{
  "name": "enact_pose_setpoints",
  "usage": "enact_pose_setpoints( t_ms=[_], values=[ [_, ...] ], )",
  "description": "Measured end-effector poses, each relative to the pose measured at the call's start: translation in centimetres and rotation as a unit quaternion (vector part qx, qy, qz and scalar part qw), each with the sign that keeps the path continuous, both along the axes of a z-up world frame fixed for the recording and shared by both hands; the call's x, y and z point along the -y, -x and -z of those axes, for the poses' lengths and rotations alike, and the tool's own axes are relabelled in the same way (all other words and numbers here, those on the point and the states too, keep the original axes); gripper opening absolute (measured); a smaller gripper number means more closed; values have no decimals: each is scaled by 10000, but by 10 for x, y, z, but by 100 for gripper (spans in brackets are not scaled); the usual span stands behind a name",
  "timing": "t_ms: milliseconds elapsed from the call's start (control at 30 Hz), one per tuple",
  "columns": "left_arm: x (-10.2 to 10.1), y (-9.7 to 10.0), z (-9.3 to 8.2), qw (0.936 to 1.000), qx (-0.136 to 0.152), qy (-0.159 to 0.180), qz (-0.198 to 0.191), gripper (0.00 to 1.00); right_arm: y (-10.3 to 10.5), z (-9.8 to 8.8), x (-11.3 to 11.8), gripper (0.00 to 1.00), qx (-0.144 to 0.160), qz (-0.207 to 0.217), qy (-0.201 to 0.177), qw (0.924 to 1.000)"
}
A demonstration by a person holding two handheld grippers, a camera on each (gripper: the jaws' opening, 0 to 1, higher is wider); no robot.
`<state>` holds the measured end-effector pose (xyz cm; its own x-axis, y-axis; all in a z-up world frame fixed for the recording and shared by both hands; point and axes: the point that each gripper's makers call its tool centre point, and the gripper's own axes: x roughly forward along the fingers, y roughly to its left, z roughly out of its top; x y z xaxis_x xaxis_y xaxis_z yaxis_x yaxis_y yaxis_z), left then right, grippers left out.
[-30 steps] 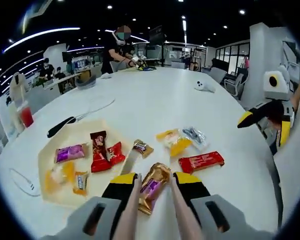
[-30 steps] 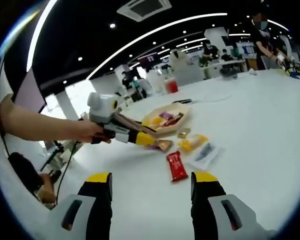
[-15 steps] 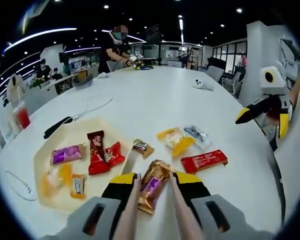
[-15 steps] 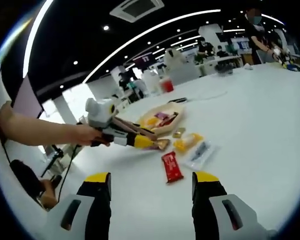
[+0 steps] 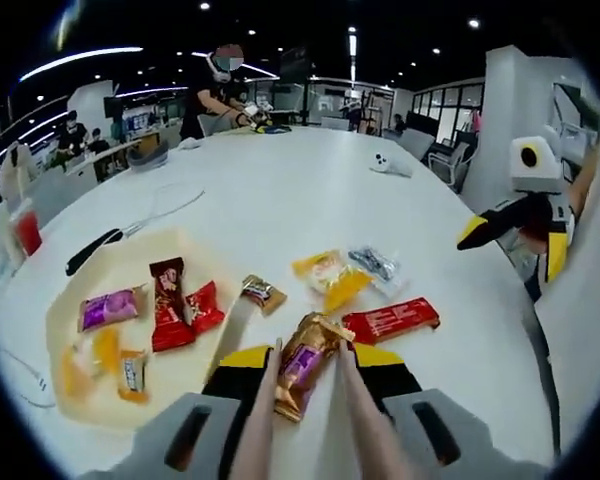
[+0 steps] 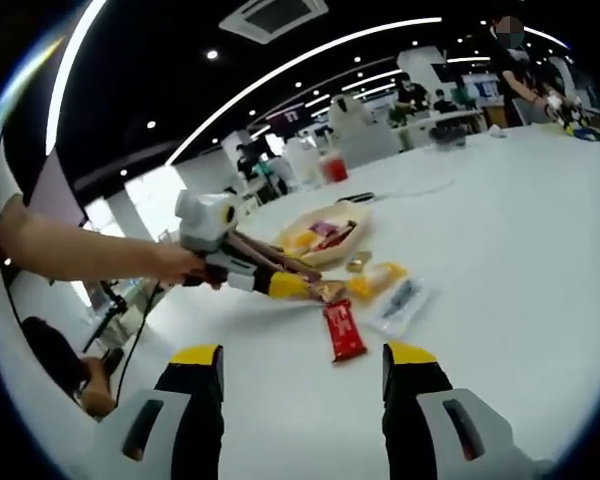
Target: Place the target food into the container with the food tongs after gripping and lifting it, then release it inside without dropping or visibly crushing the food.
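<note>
Left gripper [image 5: 305, 365] — its jaws carry a pair of food tongs [image 5: 352, 420], whose arms are pinching a gold-and-purple wrapped snack [image 5: 302, 362] near its middle. The snack sits at the near edge of the white table [image 5: 310, 190], just right of the pale yellow tray [image 5: 70, 310]; whether it has left the surface cannot be told from this angle. The tray, the likely container, holds several wrapped snacks. A red bar [image 5: 391, 319], a yellow packet [image 5: 330, 278] and a clear packet [image 5: 372, 263] lie loose on the table beyond.

Right gripper [image 6: 302, 385] — jaws spread wide and empty, held clear over the table.

Handling, by judgement: the snack is light, its foil wrapper slippery and crinkly, its contents probably crushable. A mid-length hold with modest pressure suits it best.
</note>
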<state>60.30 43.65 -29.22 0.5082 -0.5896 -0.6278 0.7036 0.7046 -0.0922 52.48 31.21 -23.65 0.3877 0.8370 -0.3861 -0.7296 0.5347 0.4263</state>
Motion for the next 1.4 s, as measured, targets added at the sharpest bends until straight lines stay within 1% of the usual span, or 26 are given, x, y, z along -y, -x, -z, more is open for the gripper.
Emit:
enact_pose_setpoints(
  t_ms=[33,67,100,133,167,200,267,333,367,400,433,500,600,733,867,933,1033,1133,1267,1367,1400],
  values=[
    [-1,8,9,9995,-242,-172,91,24,0,0,0,65,2,-8,-2,10000],
    [-2,10,12,9992,-245,-285,147,13,0,0,-1,64,3,-14,1,10000],
    [-4,18,23,9972,-306,-617,277,18,0,0,0,64,13,-25,11,10000],
    [0,10,16,9982,38,-551,229,18,0,0,0,64,17,-27,12,10000],
    [2,9,15,9992,-81,-387,72,18,1,0,0,64,12,-24,14,10000],
    [3,9,15,9995,-107,-305,12,18,0,0,1,64,15,-19,19,10000],
    [5,8,15,9994,-7,-335,35,18,0,1,2,64,1,1,23,10000],
    [4,7,14,9996,20,-293,-26,18,0,1,2,64,-11,1,35,10000],
    [4,7,15,9994,62,-335,-8,18,0,2,2,64,-10,-2,44,10000],
    [1,5,15,9982,231,-548,46,19,0,1,2,64,-11,-2,43,10000],
    [0,4,14,9970,379,-674,93,19,0,1,2,64,-14,-1,43,10000],
    [1,5,14,9964,453,-713,97,19,0,2,2,64,-12,2,53,10000],
    [-1,4,14,9958,586,-706,-35,19,0,3,2,64,-33,6,66,10000],
    [1,8,13,9963,652,-544,-109,23,2,5,2,64,-29,-37,128,9999],
    [0,8,12,9958,691,-582,-130,27,-2,4,0,64,-6,-33,139,9999],
    [-1,7,11,9950,776,-618,-142,30,-6,3,-3,64,12,-30,135,9999],
    [-2,4,9,9949,806,-580,-175,31,-9,2,-8,64,49,-51,124,9999],
    [-5,-1,5,9933,954,-620,-195,33,-12,2,-14,64,82,-90,134,9998],
    [-8,-6,1,9919,1065,-671,-196,37,-15,4,-18,64,104,-123,149,9998],
    [-7,-5,-2,9922,1086,-588,-149,36,-18,6,-19,63,97,-124,164,9997],
    [-5,-5,-5,9927,1098,-478,-140,36,-19,7,-20,63,84,-121,168,9998]
  ],
)
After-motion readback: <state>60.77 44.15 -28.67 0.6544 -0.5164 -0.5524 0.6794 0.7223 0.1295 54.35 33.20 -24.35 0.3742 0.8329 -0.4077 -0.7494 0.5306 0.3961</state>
